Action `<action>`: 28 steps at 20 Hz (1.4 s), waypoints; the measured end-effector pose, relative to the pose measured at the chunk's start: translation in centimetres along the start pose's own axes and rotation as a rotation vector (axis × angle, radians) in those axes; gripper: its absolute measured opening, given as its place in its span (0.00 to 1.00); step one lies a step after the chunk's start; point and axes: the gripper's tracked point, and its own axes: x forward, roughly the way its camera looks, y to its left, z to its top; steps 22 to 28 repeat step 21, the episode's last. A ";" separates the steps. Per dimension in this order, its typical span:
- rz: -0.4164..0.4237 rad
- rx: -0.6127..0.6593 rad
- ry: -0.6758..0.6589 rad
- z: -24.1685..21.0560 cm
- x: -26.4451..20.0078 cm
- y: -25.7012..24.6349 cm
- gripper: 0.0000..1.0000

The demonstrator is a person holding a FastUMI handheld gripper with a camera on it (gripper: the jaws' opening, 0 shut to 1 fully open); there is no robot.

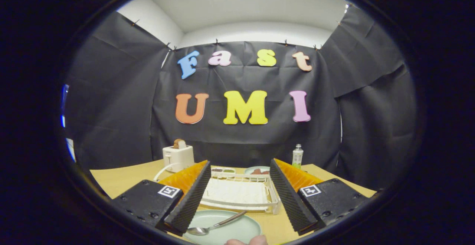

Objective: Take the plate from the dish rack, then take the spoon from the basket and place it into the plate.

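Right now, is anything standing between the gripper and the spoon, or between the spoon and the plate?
Nothing visible does. The spoon already lies on the plate, between the open fingers of the gripper, nearer than the dish rack.

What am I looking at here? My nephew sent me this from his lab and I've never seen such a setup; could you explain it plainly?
This is a handheld gripper, a two-finger tool that a person carries; no robot arm is involved. The picture comes from a fisheye camera mounted on it, looking forward along the two fingers, which stand wide apart and hold nothing.

Below, between the fingers, a pale green plate lies on the wooden table, with a spoon resting in it. A bit of a person's hand shows at the plate's near rim. Just beyond the plate sits a white dish rack. Farther back are a white toaster with bread in it, a small bottle, a second plate holding food, and a small tray.
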 end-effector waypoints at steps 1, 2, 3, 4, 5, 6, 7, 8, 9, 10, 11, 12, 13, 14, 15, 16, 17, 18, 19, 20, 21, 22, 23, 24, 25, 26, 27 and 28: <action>0.009 0.021 -0.008 0.1 -0.3 0.4 1.00; 0.009 0.034 -0.015 0.2 -0.5 0.3 1.00; -0.002 0.043 -0.026 0.2 -0.5 0.0 1.00; -0.010 0.052 -0.033 0.1 -0.7 -0.3 1.00; -0.013 0.066 -0.040 0.1 -0.8 -0.3 1.00; -0.011 0.087 -0.043 -0.1 -0.9 -0.2 1.00; -0.005 0.113 -0.053 -0.1 -1.0 -0.1 1.00; -0.003 0.130 -0.060 0.0 -1.1 0.0 1.00; -0.005 0.143 -0.072 0.1 -1.1 -0.1 1.00; -0.008 0.153 -0.078 0.0 -1.1 -0.2 1.00; -0.004 0.164 -0.078 -0.2 -1.0 -0.1 1.00; 0.005 0.174 -0.070 -0.6 -0.8 0.3 1.00; 0.013 0.178 -0.058 -0.9 -0.7 0.7 1.00; 0.023 0.179 -0.051 -1.2 -0.6 1.1 1.00; 0.030 0.172 -0.047 -1.2 -0.6 1.4 1.00; 0.032 0.163 -0.054 -1.0 -0.5 1.6 1.00; 0.032 0.154 -0.063 -0.8 -0.5 1.7 1.00; 0.032 0.149 -0.069 -0.8 -0.4 1.9 1.00; 0.034 0.149 -0.071 -0.8 -0.3 2.1 1.00; 0.042 0.153 -0.070 -1.0 -0.3 2.4 1.00; 0.050 0.154 -0.064 -1.1 -0.3 2.9 1.00; 0.050 0.154 -0.064 -1.1 -0.3 2.9 1.00; 0.050 0.154 -0.064 -1.1 -0.3 2.9 1.00; 0.050 0.154 -0.064 -1.1 -0.3 2.9 1.00; 0.050 0.154 -0.064 -1.1 -0.3 2.9 1.00; 0.050 0.154 -0.064 -1.1 -0.3 2.9 1.00; 0.050 0.154 -0.064 -1.1 -0.3 2.9 1.00; 0.050 0.154 -0.064 -1.1 -0.3 2.9 1.00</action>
